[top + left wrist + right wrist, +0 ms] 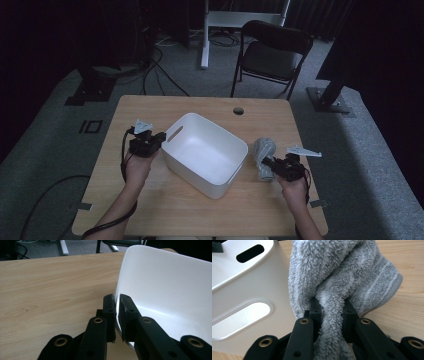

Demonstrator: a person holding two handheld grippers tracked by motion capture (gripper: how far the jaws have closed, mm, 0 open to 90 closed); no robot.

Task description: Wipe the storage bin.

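Towel right of bin, both claws clenched.
Right claw [329, 312] grips fluffy grey terry towel [342, 272] beside white plastic bin [205, 150]; left claw [116, 312] pinches its rim.

Black left gripper [159, 138] and right gripper [266, 163]: brass-ringed screw holes along jaws, grey three-cornered top plates, trailing black cables, bare forearms.

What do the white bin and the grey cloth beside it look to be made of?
The white bin looks like moulded plastic: smooth, faintly glossy thin walls, rounded corners and cut-out handle slots. The grey cloth looks like terry towelling: dense looped pile with a flat ribbed band near its edge. The left gripper pinches the bin's rim; the right gripper clamps the cloth.
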